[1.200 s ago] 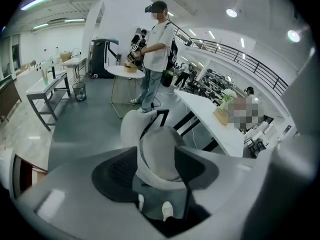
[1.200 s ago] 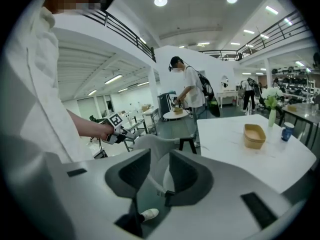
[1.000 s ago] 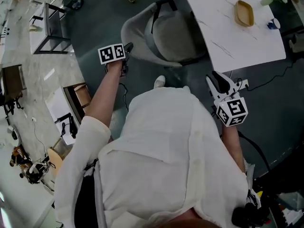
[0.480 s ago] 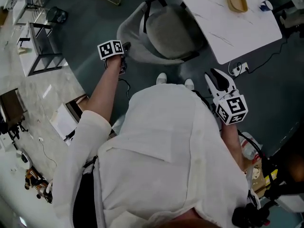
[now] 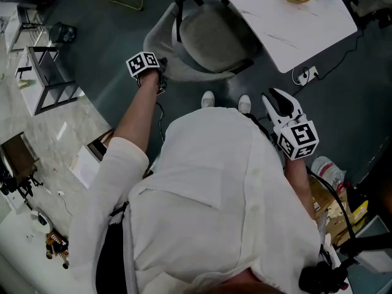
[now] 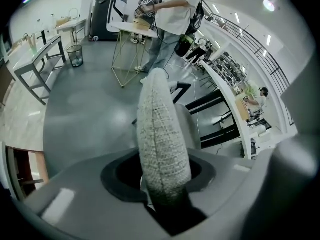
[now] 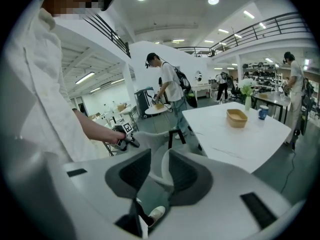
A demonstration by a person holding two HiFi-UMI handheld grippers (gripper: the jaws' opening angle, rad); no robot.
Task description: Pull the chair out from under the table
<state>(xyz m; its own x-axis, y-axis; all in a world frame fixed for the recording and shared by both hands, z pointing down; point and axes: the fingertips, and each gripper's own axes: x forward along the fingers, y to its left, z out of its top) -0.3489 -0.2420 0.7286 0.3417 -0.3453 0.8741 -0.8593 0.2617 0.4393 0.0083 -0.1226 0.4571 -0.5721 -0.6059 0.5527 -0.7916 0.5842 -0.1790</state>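
The grey upholstered chair [image 5: 208,38] stands partly tucked under the white marble-look table [image 5: 288,23]. My left gripper [image 5: 163,66] sits on the near rim of the chair's backrest. In the left gripper view the woven backrest rim [image 6: 160,134] runs up between the jaws, which are closing on it, and it fills the gap of the left gripper [image 6: 162,184]. My right gripper [image 5: 278,100] hangs in the air to the right of the person, open and holding nothing. In the right gripper view, the right gripper [image 7: 160,171] faces the chair [image 7: 150,141] and the table [image 7: 235,134].
A wooden bowl [image 7: 236,118] and a blue cup [image 7: 263,112] stand on the table. A power strip [image 5: 306,74] with its cable lies on the floor under the table's corner. The person's shoes [image 5: 208,98] are right behind the chair. A metal rack [image 5: 49,72] stands at the left.
My left gripper has sunk onto the backrest rim. The head view has shifted, so chair and table sit higher in the picture. The right gripper has hardly moved.
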